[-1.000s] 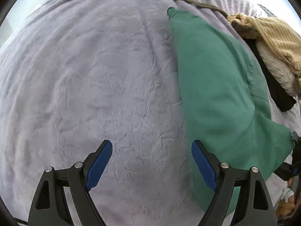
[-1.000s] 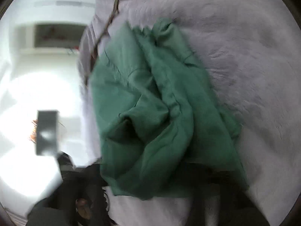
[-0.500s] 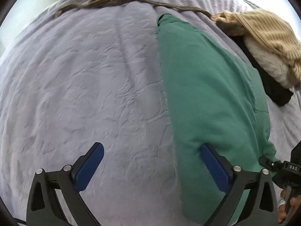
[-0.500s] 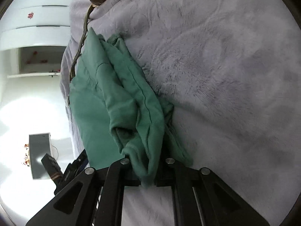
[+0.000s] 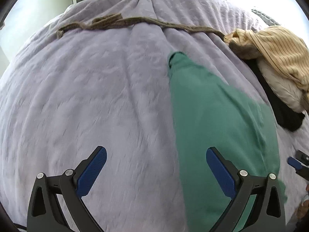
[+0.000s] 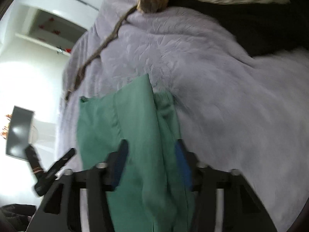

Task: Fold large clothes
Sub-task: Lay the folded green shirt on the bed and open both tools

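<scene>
two sets of fingers: left gripper (image 5: 156, 171) spread wide, empty; right gripper (image 6: 151, 160) opening around soft green garment (image 6: 139, 135).

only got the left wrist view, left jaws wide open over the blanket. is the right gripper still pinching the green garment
Observer: Its jaws are opening. In the right wrist view the green garment lies between the right gripper fingers, pads no longer pressing it.
Operator: is the cloth flat there
Observer: No, it is bunched in long folds running through the gripper.
Operator: anything beyond the garment on that side
Observer: A dark garment lies on the blanket farther up, with a brown cord running along the bed edge.
</scene>
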Demonstrator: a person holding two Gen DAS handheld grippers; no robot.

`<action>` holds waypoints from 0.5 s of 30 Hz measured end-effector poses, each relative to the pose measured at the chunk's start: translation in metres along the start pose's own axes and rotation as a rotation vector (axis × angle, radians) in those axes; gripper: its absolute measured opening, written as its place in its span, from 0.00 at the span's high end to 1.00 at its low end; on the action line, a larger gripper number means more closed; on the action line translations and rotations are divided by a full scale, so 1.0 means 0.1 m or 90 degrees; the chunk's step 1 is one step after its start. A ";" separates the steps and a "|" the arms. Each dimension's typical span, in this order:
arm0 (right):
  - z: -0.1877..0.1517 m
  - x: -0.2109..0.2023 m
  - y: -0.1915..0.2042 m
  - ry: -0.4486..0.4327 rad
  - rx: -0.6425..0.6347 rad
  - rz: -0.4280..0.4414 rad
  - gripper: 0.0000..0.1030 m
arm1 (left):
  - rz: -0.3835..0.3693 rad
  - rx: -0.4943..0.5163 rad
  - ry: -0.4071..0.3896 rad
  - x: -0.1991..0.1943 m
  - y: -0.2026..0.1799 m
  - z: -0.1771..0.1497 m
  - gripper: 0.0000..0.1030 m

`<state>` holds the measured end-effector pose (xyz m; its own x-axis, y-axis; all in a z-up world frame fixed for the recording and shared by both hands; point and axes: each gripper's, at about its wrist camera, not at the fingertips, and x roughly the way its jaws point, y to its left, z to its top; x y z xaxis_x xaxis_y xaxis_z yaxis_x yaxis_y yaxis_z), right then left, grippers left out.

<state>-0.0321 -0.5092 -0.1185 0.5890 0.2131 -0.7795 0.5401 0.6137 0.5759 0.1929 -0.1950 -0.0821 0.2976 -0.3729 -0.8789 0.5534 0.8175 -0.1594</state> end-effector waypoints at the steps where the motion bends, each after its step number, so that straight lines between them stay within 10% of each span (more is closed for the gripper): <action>1: 0.07 0.11 0.04 0.008 -0.012 -0.018 0.92 | 0.000 -0.002 -0.001 0.03 -0.04 0.05 0.00; 8: 0.13 0.49 -0.31 0.039 -0.020 -0.162 1.00 | 0.024 0.030 0.007 0.41 -0.36 0.16 0.00; 15: -0.17 -0.19 -0.39 -0.002 0.018 -0.032 0.95 | -0.005 -0.001 0.032 0.41 -0.27 0.10 0.00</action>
<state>-0.0744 -0.5245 -0.1301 0.5620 0.1802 -0.8073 0.5857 0.6024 0.5423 0.1983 -0.2367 -0.1090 0.2541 -0.3564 -0.8991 0.5545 0.8153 -0.1665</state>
